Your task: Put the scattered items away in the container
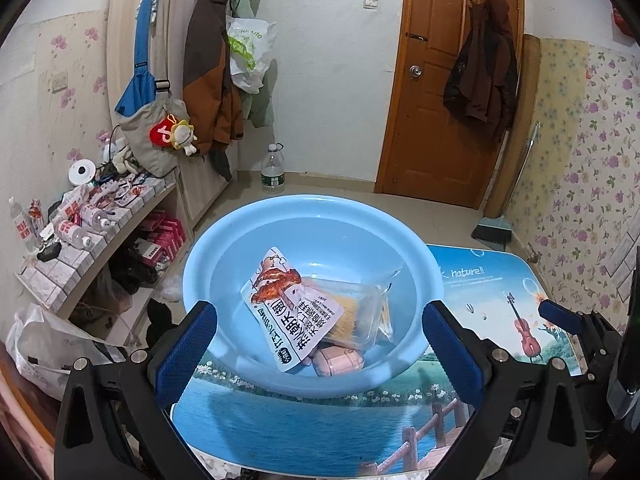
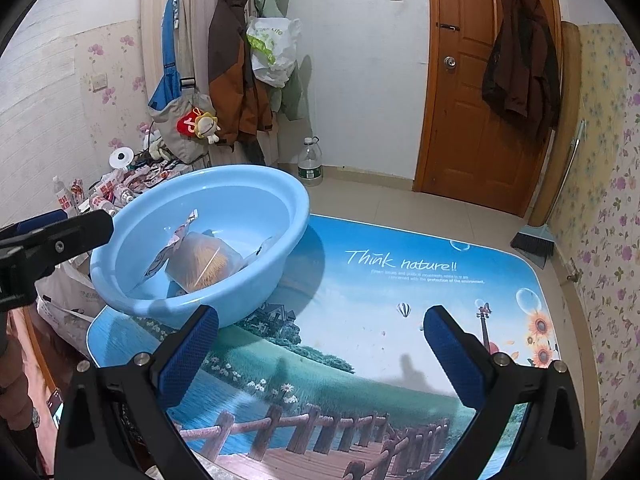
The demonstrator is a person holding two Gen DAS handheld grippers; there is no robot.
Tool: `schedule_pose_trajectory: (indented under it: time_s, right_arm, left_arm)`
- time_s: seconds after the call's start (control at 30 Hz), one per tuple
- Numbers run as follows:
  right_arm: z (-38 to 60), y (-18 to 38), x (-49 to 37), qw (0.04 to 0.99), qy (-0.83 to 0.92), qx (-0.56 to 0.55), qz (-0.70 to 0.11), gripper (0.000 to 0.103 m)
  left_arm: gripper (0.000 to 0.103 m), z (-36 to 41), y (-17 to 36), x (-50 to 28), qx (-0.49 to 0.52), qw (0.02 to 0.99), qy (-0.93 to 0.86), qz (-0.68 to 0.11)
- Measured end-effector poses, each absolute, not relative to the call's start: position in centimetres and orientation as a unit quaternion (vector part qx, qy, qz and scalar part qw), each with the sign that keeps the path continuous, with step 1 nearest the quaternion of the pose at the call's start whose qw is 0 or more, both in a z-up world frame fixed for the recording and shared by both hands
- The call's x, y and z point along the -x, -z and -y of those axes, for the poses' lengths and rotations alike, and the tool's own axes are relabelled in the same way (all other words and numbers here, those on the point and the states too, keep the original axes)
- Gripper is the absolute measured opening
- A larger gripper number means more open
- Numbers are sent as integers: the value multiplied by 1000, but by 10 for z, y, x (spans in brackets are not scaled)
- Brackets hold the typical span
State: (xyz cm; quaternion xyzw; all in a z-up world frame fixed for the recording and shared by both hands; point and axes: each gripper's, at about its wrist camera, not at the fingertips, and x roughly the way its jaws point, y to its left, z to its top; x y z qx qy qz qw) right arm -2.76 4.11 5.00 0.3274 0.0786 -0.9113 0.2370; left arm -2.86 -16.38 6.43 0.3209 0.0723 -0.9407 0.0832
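Note:
A light blue basin (image 1: 224,248) sits on the picture-printed table (image 1: 480,280). In it lie a white snack packet (image 1: 292,312), a clear bag of toothpicks (image 1: 360,312) and a pink sausage pack (image 1: 340,362). My left gripper (image 1: 320,348) is open and empty, just in front of the basin. The right gripper's finger (image 1: 560,314) shows at the right. In the right wrist view the basin (image 2: 256,200) is at the left with the toothpick bag (image 2: 204,260) inside. My right gripper (image 2: 320,352) is open and empty over the table (image 2: 400,280). The left gripper (image 2: 60,236) reaches in beside the basin.
A tiled shelf (image 1: 100,236) with bottles and packets stands at the left, with bags under it. A water bottle (image 1: 273,170) stands on the floor by the wall. A brown door (image 1: 448,80) and a broom (image 1: 494,232) are behind the table.

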Motion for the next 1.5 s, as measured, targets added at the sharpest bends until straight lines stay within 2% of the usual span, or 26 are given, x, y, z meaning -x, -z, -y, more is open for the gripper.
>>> schedule_pose_trajectory:
  time_s: [0.93, 1.5]
  right_arm:
    - [-43, -48, 27, 232, 912, -328, -78, 103]
    - [-93, -49, 27, 188, 924, -330, -35, 103]
  left_arm:
    - [103, 160, -64, 28, -323, 90, 940, -60]
    - [103, 108, -64, 39, -334, 64, 940, -30]
